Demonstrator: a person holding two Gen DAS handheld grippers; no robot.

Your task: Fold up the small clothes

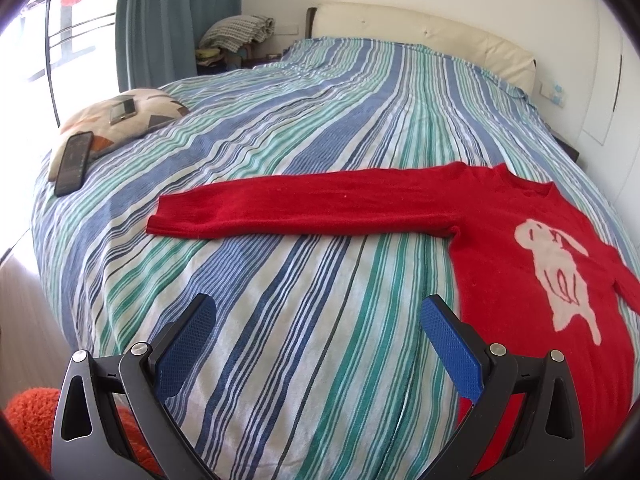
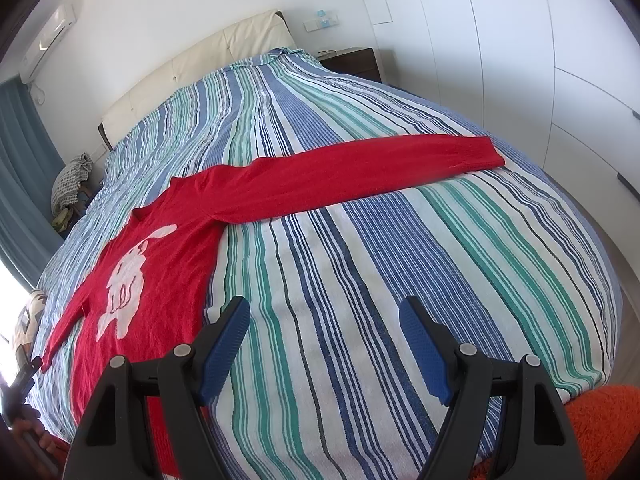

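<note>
One wide bed, covered with a blue, green and white striped sheet, is seen from its foot. A red sweater with a pale rabbit figure is laid flat on it, one sleeve stretched toward nine o'clock. A pillow is placed at ten o'clock. The left gripper and right gripper are held above the sheet, jaws spread apart, nothing between them.

Bare striped bedspread lies open across the lower middle of both frames, blocked only by the red sweater spread above and, upper left, a pillow bearing phones.
</note>
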